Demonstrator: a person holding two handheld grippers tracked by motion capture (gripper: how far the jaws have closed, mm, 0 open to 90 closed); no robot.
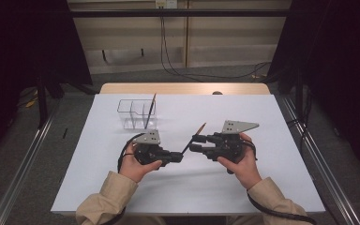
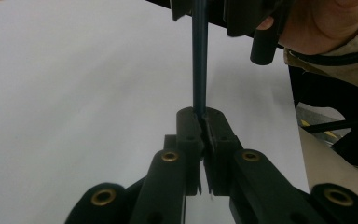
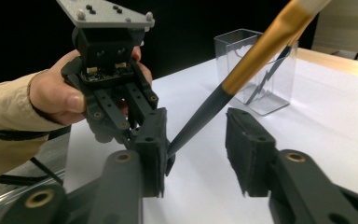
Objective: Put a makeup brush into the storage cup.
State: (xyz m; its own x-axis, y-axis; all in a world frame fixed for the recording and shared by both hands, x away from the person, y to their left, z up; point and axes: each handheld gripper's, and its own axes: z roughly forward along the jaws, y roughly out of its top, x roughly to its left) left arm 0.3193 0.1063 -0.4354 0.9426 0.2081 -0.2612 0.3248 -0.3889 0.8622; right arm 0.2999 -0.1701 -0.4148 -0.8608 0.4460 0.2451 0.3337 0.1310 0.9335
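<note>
- The left gripper (image 1: pixel 178 157) sits left of the worktop's centre in the high view, its fingers (image 2: pixel 189 126) clamped tight on the dark tip of a paintbrush (image 1: pixel 194 135).
- In the left gripper view the paintbrush handle (image 2: pixel 199 56) rises straight up toward twelve o'clock from between the two pressed pads.
- The paintbrush runs from that grip toward one o'clock in the high view, dark at the low end, gold in the middle, pale at the far end, held off the white worktop (image 1: pixel 243 187).
- The right gripper (image 1: pixel 196 143) faces the left one from the three o'clock side, and the two nearly meet around the brush.
- In the right gripper view its fingers (image 3: pixel 249 149) stand apart, one on each side of the dark handle; a clear gap shows at the right pad, and the left pad lies close to the handle, whether touching cannot be told.
- No firm grip by the right gripper shows.
- A clear plastic organizer (image 1: pixel 137 114) with compartments stands on the worktop at eleven o'clock from the grippers, well apart from them.
- A second brush (image 1: pixel 150 110) leans upright in the organizer's right-hand compartment.
- Each hand wraps a gripper body; beige sleeves (image 1: pixel 107 194) enter from six o'clock.
</note>
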